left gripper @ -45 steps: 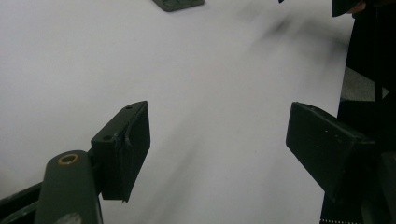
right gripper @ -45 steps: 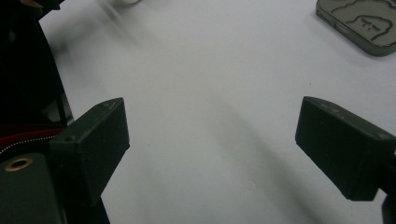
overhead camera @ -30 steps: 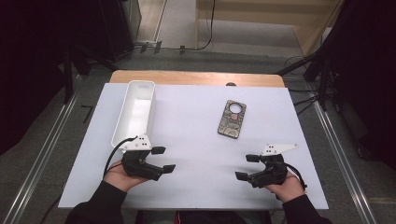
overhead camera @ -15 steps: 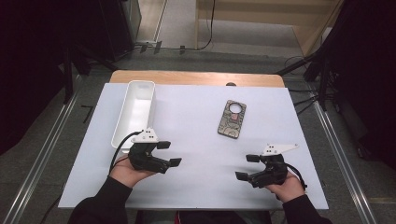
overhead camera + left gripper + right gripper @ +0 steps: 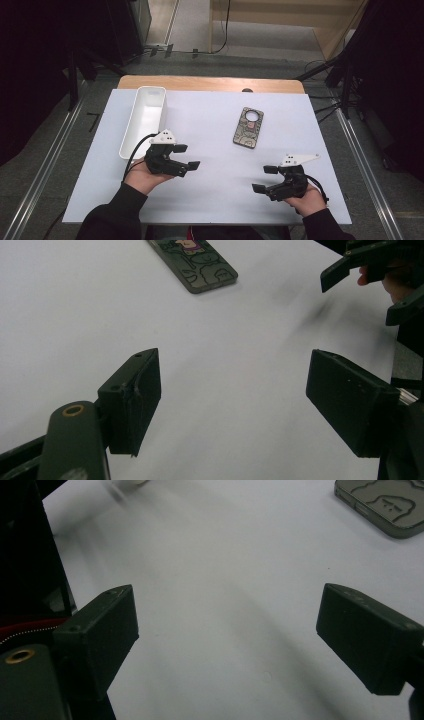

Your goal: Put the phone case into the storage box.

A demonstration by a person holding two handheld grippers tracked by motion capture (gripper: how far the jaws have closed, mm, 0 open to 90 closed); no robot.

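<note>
Two grippers hover over the desk (image 5: 210, 200), both with fingers wide and empty. I see the phone case (image 5: 248, 127) lying flat, long axis running away from me. It sits ahead and right of my left gripper (image 5: 186, 157), ahead and left of my right gripper (image 5: 265, 179), which I judge slightly nearer.

We count one phone case (image 5: 248, 128), one long white tray (image 5: 145, 120) and one white table (image 5: 210, 200), plus two hand-held grippers: the left gripper (image 5: 187, 156) and the right gripper (image 5: 265, 179).
</note>
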